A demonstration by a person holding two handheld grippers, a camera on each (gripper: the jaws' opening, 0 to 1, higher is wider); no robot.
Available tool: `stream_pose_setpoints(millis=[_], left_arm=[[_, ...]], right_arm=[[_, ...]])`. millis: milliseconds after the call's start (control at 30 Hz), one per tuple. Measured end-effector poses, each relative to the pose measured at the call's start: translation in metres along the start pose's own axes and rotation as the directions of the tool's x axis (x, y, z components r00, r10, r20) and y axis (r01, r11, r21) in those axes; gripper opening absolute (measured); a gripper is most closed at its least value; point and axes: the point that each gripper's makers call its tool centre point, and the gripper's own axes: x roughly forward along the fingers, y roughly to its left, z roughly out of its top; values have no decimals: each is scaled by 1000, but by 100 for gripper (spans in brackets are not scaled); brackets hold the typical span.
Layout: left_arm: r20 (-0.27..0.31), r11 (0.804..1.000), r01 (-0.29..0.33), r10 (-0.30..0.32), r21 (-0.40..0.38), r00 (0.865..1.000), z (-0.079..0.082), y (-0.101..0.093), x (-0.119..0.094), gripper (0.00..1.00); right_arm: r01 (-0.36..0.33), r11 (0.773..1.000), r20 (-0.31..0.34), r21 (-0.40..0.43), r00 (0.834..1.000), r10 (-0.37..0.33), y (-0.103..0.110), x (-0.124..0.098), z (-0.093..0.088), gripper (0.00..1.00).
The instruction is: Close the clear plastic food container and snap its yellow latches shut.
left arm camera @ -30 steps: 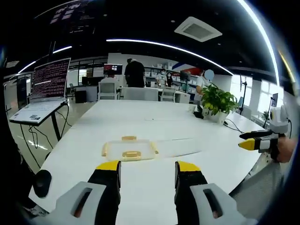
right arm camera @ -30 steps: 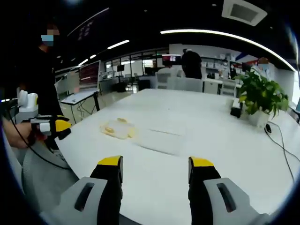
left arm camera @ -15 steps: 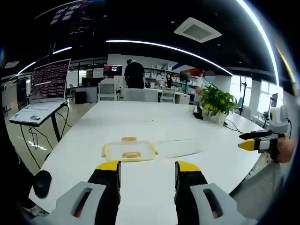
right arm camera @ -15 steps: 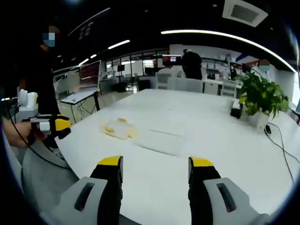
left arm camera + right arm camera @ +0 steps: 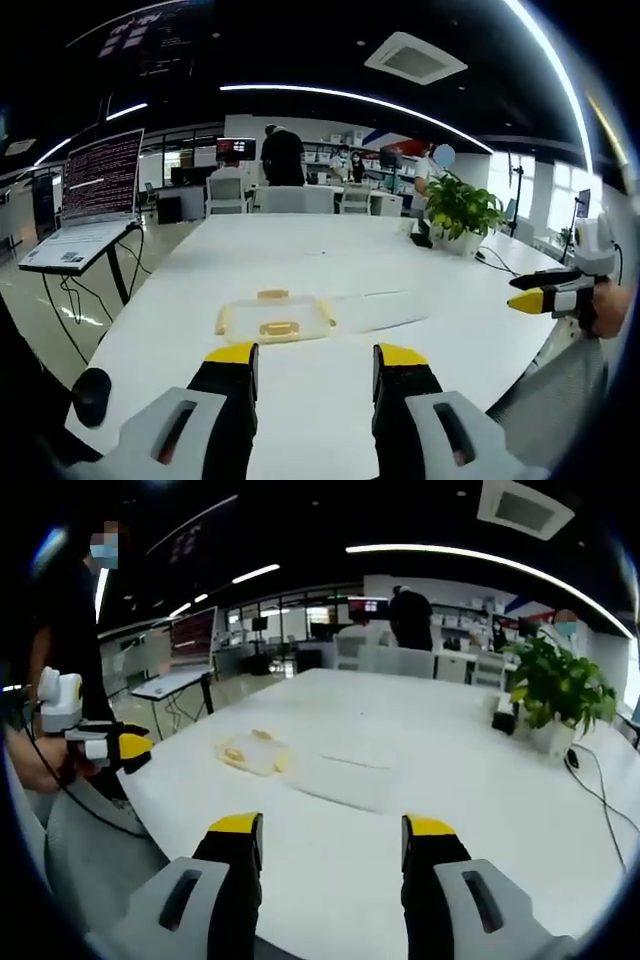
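A long white counter runs away from the viewer in an open office. At far left, beside the counter, a laptop sits on a stand with its screen lit, well clear of the work area.

Left of centre on the counter lies the container, a flat, clear plastic box with yellow latches along its edges. It rests alone on bare surface, within easy reach of both sides, probably so either tool can come at it. Whether the lid is fully seated, or any latch is snapped down, is too small to tell. Just to its right a clear flat sheet lies on the counter; what it is cannot be made out.

In the left gripper view, the left hand-held gripper points straight at the container from just short of it. Its yellow-tipped jaws stand apart and grip nothing, a sensible posture for lining up with the near latch.

In the right gripper view, the right hand-held gripper is also spread wide and empty. It hangs over the counter edge, well apart from the container, which lies ahead to its left. The task looks not yet begun.

At far right a potted plant stands near the counter's edge, out of the way.
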Motion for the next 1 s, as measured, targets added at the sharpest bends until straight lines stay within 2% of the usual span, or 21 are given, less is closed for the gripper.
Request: stream_pose_setpoints(millis=[67, 167, 1000], left_arm=[[25, 1000, -14, 14, 7, 1000, 4, 2, -3, 40], [11, 1000, -6, 6, 9, 1000, 2, 1, -2, 40], [9, 1000, -3, 3, 12, 1000, 1, 0, -1, 40]], right_arm=[[5, 1000, 23, -2, 1000, -5, -1, -4, 4, 52], [4, 1000, 12, -6, 1000, -4, 0, -2, 2, 53], [4, 1000, 13, -5, 1000, -4, -1, -3, 2, 52]])
